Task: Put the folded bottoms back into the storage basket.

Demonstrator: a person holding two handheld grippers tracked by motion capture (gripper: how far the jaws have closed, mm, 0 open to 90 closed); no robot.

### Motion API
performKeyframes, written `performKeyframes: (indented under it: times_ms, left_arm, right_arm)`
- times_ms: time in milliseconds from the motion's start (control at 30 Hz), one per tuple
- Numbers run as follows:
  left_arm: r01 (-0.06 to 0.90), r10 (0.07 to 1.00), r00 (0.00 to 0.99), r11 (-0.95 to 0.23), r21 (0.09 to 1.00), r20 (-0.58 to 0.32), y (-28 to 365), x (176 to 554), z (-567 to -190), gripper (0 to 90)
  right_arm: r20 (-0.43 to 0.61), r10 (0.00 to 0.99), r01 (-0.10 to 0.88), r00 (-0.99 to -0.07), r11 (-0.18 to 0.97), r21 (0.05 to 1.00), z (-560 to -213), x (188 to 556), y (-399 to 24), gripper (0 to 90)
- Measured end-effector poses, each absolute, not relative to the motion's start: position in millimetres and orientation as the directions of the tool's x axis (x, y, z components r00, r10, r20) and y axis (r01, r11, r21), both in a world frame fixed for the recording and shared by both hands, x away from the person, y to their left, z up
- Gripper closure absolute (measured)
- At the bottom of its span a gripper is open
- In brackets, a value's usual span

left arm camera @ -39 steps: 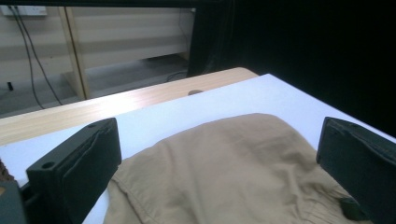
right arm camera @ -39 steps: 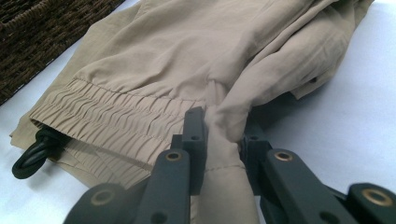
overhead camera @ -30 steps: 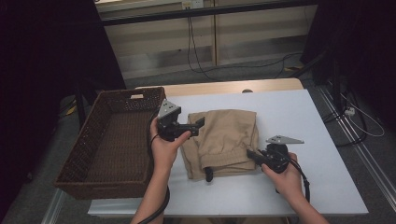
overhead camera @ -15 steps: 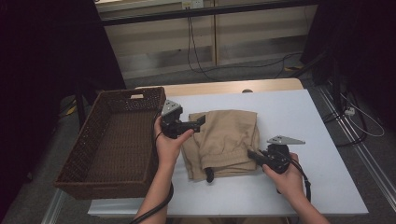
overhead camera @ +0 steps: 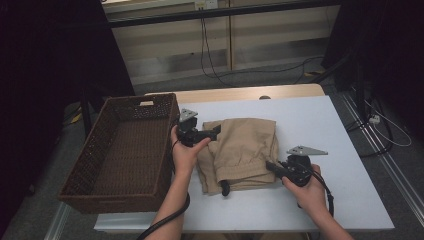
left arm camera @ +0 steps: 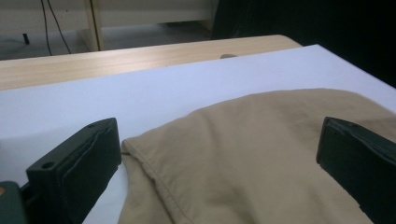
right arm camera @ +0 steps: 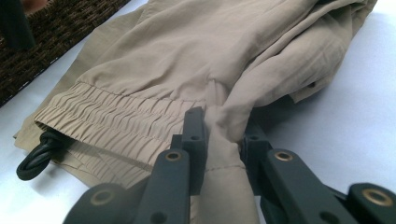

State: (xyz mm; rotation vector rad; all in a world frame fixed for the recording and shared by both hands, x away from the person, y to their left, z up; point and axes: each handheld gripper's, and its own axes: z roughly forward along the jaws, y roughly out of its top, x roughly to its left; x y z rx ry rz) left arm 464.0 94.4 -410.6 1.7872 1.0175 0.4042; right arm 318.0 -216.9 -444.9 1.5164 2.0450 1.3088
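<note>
Folded tan trousers (overhead camera: pixel 245 147) with an elastic waistband lie in the middle of the white table (overhead camera: pixel 325 125). Their black drawstring (overhead camera: pixel 224 188) sticks out at the near edge. My left gripper (overhead camera: pixel 216 132) hovers open at the garment's far left corner. In the left gripper view its jaws stand wide apart (left arm camera: pixel 219 158) either side of the tan cloth (left arm camera: pixel 261 154), without touching it. My right gripper (overhead camera: pixel 270 166) is at the near right edge. In the right gripper view it (right arm camera: pixel 219 135) is shut on a fold of the trousers (right arm camera: pixel 187 60), near the drawstring (right arm camera: pixel 39 156).
A dark woven basket (overhead camera: pixel 115 202) stands at the table's left, close beside my left hand, and its corner (right arm camera: pixel 56 32) appears in the right gripper view. A wooden strip (overhead camera: pixel 225 93) runs along the table's far edge. Cables lie on the floor behind.
My left gripper has sunk a little and edged right toward the garment's corner. The right gripper has stayed put, still pinching the cloth.
</note>
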Motion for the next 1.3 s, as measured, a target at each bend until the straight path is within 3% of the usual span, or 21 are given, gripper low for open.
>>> performKeyframes:
  times_ms: [867, 1033, 1300]
  left_arm:
    - [0.551, 0.839, 0.522, -0.191, 0.812, -0.156, 98.3, 494.2, -446.0, 0.1]
    - [0.559, 0.844, 0.525, -0.248, 0.791, -0.107, 94.8, 498.1, -450.2, 0.1]
    - [0.582, 0.851, 0.518, -0.275, 0.765, -0.088, 96.0, 502.5, -455.2, 6.0]
  right_arm:
    - [0.258, 0.870, 0.613, -0.419, 0.062, 0.788, -445.3, 318.5, -215.7, 77.4]
    - [0.256, 0.870, 0.612, -0.421, 0.064, 0.788, -445.2, 318.5, -215.4, 77.4]
    - [0.251, 0.870, 0.610, -0.424, 0.070, 0.789, -445.6, 318.6, -215.3, 77.4]
